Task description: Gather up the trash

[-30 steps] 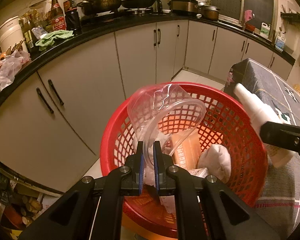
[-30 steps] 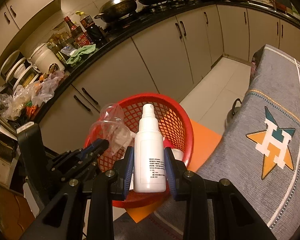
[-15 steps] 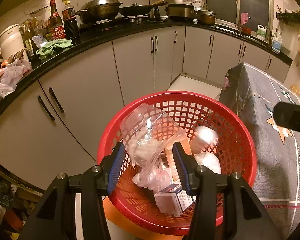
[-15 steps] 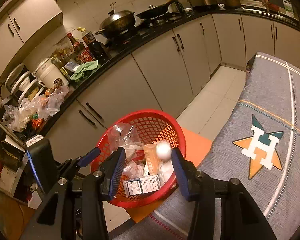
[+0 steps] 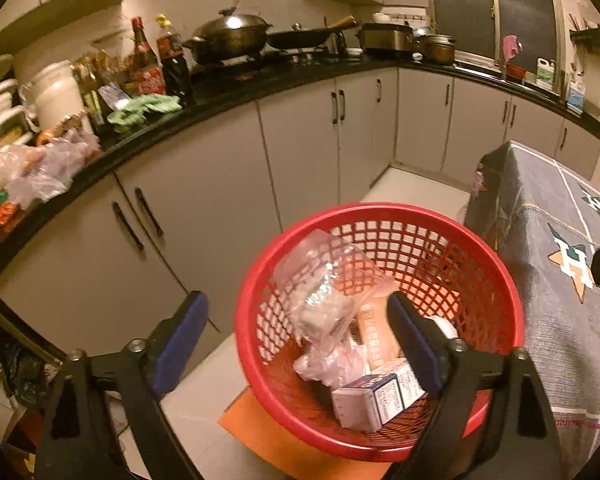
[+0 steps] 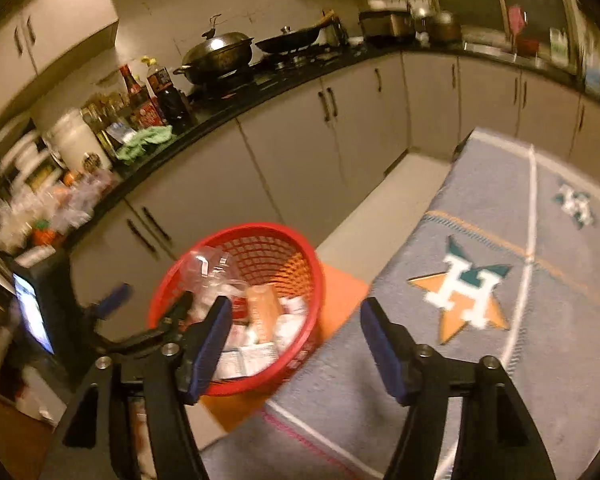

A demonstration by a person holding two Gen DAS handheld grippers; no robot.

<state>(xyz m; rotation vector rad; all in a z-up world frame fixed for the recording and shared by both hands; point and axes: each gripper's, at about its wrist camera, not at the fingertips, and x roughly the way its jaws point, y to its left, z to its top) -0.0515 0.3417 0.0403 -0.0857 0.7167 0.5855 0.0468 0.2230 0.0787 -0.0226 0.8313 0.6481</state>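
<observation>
Hovering above the round red plastic lattice basket (image 5: 380,216), the left gripper (image 5: 296,336) has its blue-padded fingers (image 5: 180,336) spread wide apart w/ nothing between them. Inside the basket: a crumpled clear plastic bag (image 5: 324,292) leaning on the near-left wall, an orange-pink packet (image 5: 376,336) beside it, and a small white printed cardboard box (image 5: 376,396) at the bottom front. Basket sits on an orange mat (image 5: 252,432) on the pale floor, just beside a table draped in a grey cloth w/ star-and-H pattern (image 6: 500,248).

Right gripper (image 6: 296,344) is also splayed open, empty, held over the gap btwn basket rim and cloth edge. Right view is motion-blurred. Grey kitchen cabinets (image 5: 204,200) stand behind the basket.
</observation>
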